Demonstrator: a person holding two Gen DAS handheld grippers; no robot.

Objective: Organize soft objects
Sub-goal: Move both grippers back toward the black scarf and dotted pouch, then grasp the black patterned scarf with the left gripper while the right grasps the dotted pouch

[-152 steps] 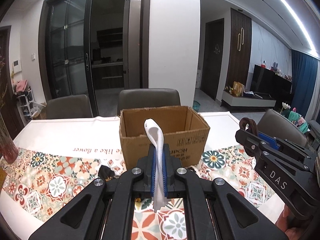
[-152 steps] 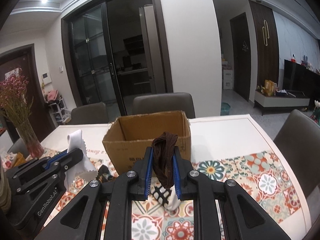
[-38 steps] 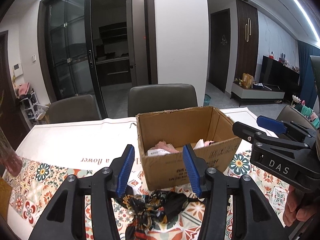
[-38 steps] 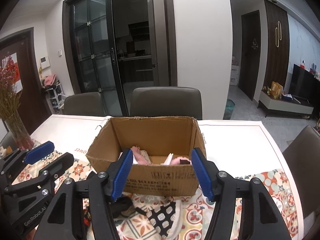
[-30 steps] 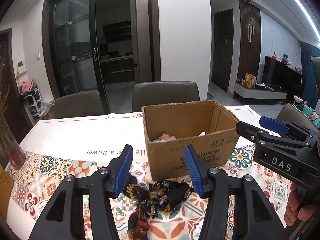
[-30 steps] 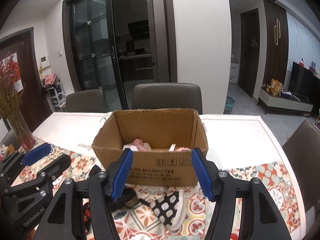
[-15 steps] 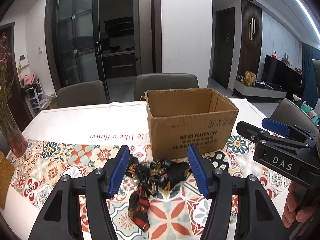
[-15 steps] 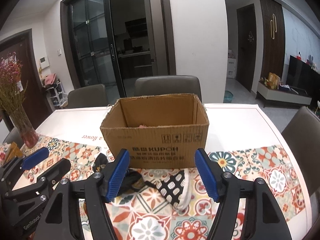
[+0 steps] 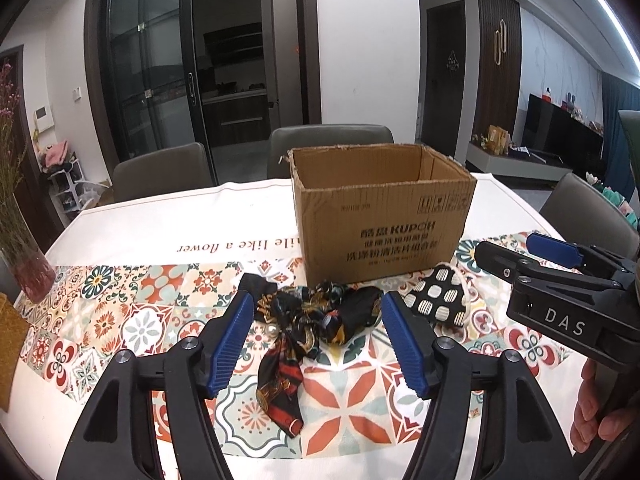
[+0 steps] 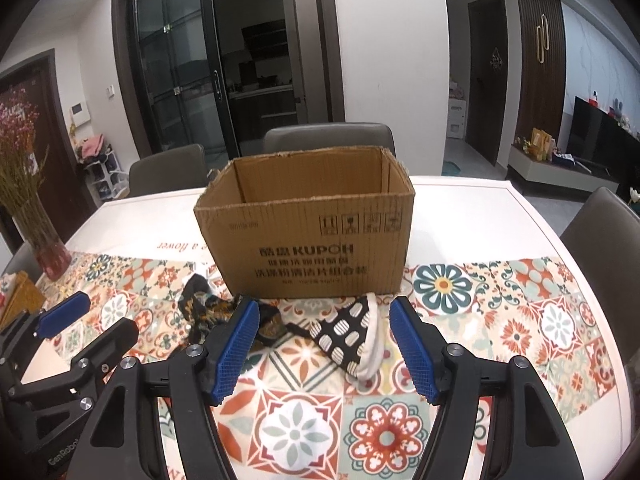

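Observation:
A brown cardboard box point(image 9: 384, 232) point(image 10: 308, 240) stands open-topped on the patterned tablecloth; its inside is hidden from this angle. In front of it lies a dark patterned scarf point(image 9: 304, 320) point(image 10: 204, 308), bunched up. To its right lies a black cloth with white dots point(image 9: 436, 296) point(image 10: 344, 332). My left gripper point(image 9: 316, 298) hovers low over the scarf, its jaws opening, the pads apart from it on both sides. My right gripper point(image 10: 324, 304) is open above the dotted cloth, not touching it. Each gripper also shows in the other's view: the right gripper point(image 9: 516, 248) and the left gripper point(image 10: 92, 324).
A glass vase point(image 9: 28, 272) point(image 10: 50, 258) of dried flowers stands at the table's left edge, with a yellow mat point(image 9: 8, 344) near it. Grey chairs point(image 10: 328, 136) ring the table, one at the right point(image 10: 600, 240). A hand point(image 9: 600, 416) holds the right gripper.
Both grippers, earlier shut on a white and a brown cloth, are now empty. Over the last second they drew back and sank from box height toward the cloths, jaws spreading wider.

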